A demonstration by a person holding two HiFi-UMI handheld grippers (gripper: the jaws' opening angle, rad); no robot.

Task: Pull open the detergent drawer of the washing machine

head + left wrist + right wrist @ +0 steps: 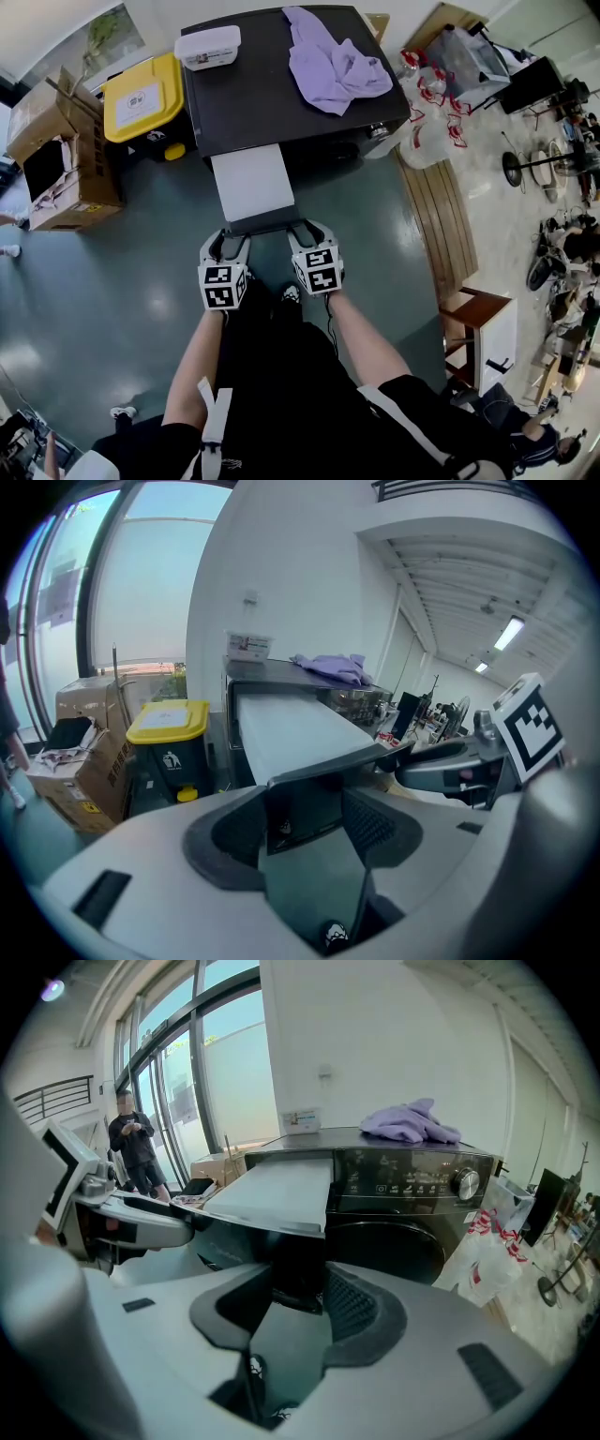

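Note:
The black washing machine [253,103] stands ahead of me with its detergent drawer [251,183] drawn far out toward me, white on top with a dark front panel [262,222]. My left gripper [225,239] is shut on the left end of that panel, and my right gripper [307,234] is shut on its right end. In the left gripper view the dark panel [300,808] fills the gap between the jaws of the left gripper [309,819]. In the right gripper view the drawer's front edge [281,1232] sits between the jaws of the right gripper [291,1290], beside the control panel [412,1180].
A purple cloth [333,66] and a white box [208,47] lie on the machine's top. A yellow-lidded bin [142,94] and cardboard boxes [61,159] stand to its left. Plastic bags [431,122] and a wooden bench [441,216] are on the right. A person [136,1147] stands by the window.

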